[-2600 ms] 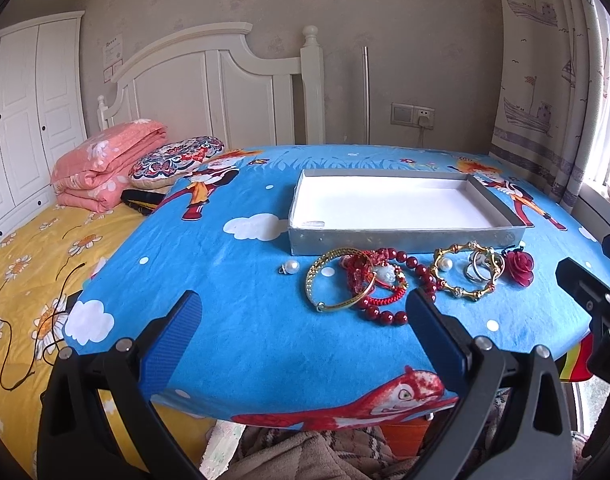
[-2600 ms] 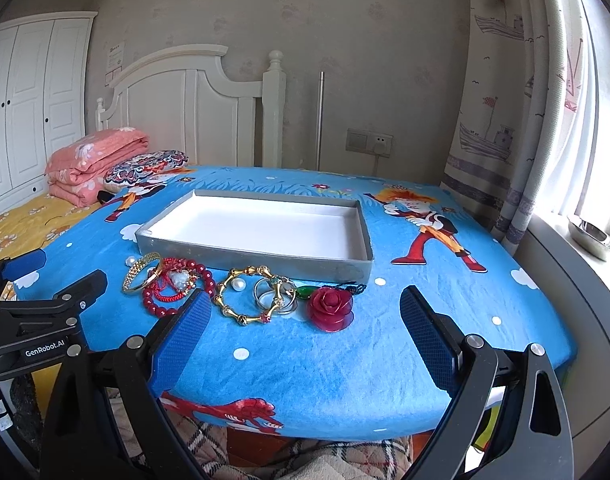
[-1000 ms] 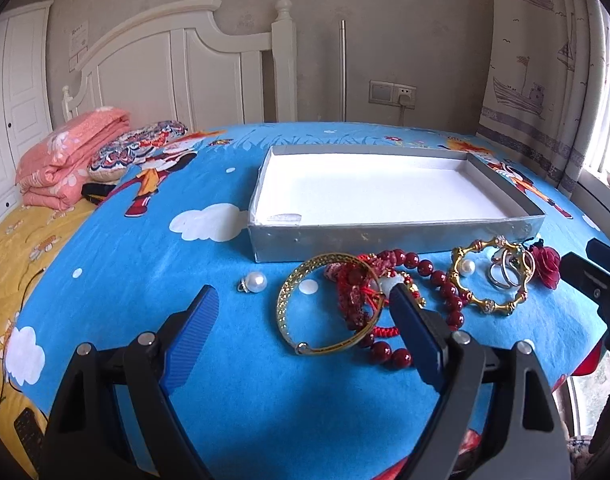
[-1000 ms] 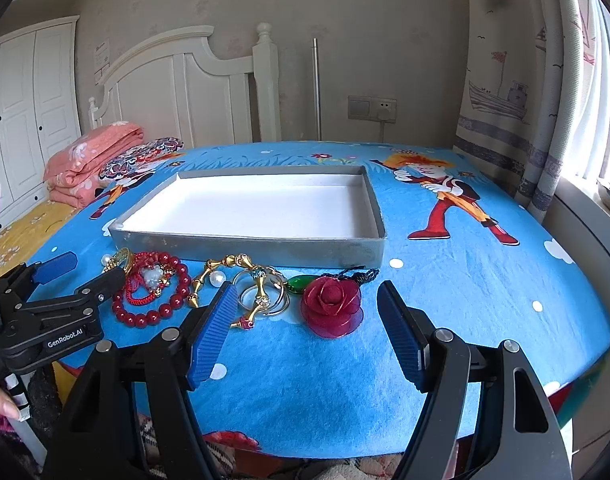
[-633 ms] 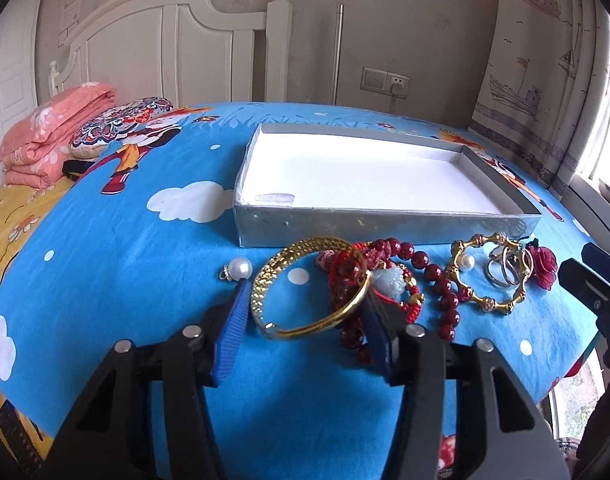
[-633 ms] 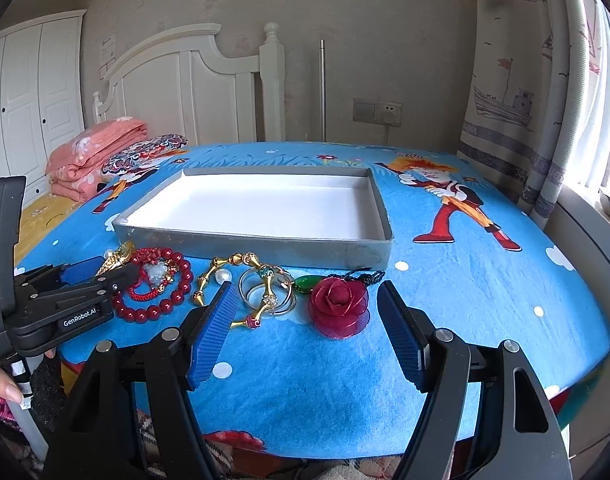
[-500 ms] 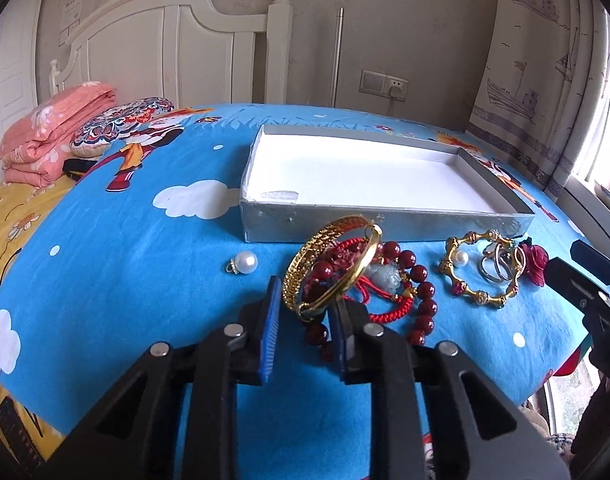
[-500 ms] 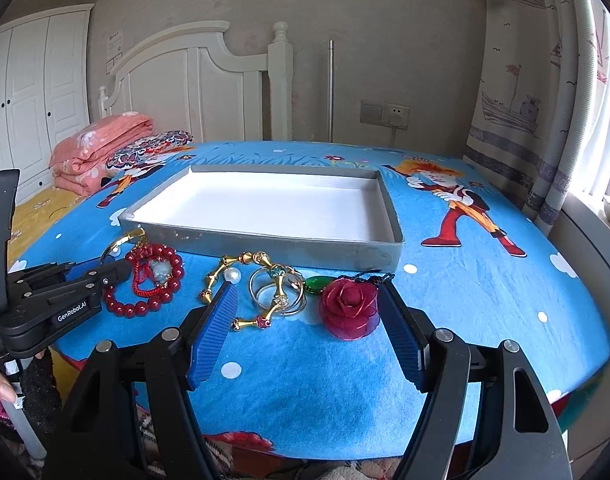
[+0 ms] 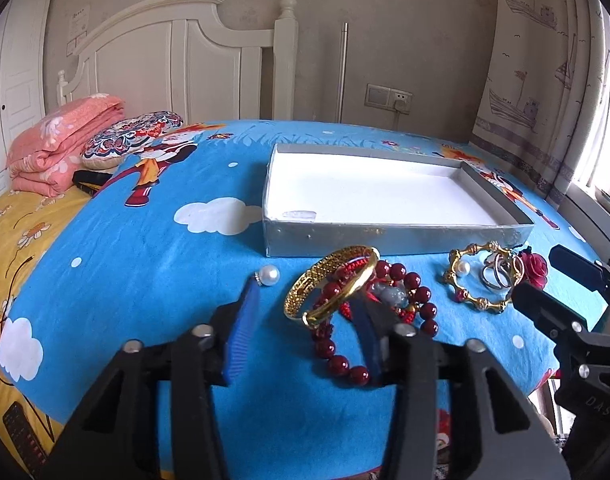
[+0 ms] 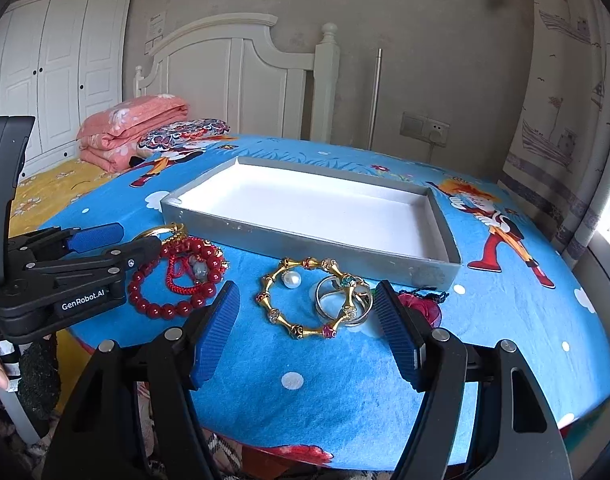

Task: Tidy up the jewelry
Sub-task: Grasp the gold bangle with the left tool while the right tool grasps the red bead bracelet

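Note:
A silver tray (image 9: 397, 237) with a white floor sits mid-table, also in the right wrist view (image 10: 305, 240). In front of it lie a gold bangle (image 9: 333, 282), red bead bracelets (image 9: 401, 284), a loose pearl (image 9: 268, 275), a gold link bracelet (image 10: 301, 300), silver rings (image 10: 343, 300) and a red rose (image 9: 534, 268). My left gripper (image 9: 305, 328) is open, its jaws either side of the tilted bangle, which rests on the beads. My right gripper (image 10: 307, 328) is open and empty, just short of the link bracelet and rings.
The table has a blue cartoon cloth (image 9: 145, 264); its front edge is close under both grippers. A bed with pink folded blankets (image 9: 61, 144) and a patterned pillow (image 9: 133, 138) lies left. A curtain (image 9: 545, 60) hangs right.
My left gripper closed around the gold bangle, tipping it up, then opened wider again. My right gripper moved left and forward toward the link bracelet and rings.

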{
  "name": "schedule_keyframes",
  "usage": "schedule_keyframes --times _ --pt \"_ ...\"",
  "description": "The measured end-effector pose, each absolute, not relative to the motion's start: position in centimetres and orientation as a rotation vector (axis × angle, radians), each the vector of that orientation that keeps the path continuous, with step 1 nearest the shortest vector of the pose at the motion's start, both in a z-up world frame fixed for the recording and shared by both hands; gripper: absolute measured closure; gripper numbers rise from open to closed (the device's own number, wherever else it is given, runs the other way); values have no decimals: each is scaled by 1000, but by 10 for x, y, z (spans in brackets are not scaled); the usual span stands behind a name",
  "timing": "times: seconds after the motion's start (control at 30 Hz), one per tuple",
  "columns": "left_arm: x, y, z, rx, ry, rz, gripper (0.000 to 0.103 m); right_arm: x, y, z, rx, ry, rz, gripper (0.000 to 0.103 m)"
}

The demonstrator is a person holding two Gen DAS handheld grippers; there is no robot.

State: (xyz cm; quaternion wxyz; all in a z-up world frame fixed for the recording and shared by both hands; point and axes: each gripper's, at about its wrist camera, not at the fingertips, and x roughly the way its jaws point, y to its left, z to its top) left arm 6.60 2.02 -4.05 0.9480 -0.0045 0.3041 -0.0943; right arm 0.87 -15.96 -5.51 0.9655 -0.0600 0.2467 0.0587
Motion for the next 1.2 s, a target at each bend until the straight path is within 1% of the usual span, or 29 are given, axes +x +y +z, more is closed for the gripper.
schedule_keyframes --times 0.07,0.1,0.33,0.5,0.57,0.67,0.93,1.0,1.1,1.17,1.2 --pt "68 21 -40 -24 621 -196 87 9 -160 -55 -119 498 117 36" --pt "66 21 -38 -22 609 -188 93 9 -160 -55 -121 499 119 36" --pt "53 23 -23 45 521 -97 94 20 -141 -59 -141 526 217 37" --pt "41 36 -16 71 476 -12 94 31 -124 -65 -131 563 288 43" --pt "38 40 -15 74 470 6 94 35 -118 -67 -131 574 298 49" --pt "34 46 -18 72 469 22 94 43 -113 -68 -117 590 309 54" --pt "31 60 -21 39 476 53 94 58 -95 -70 -129 602 299 60" --pt "32 61 -22 34 476 55 94 58 -97 -73 -125 617 300 63" --pt "34 61 -24 27 485 47 94 60 -99 -76 -112 637 317 74" --pt "33 58 -26 33 487 42 94 56 -97 -75 -121 620 330 88" --pt "34 57 -26 36 488 41 94 52 -96 -73 -128 598 327 89"
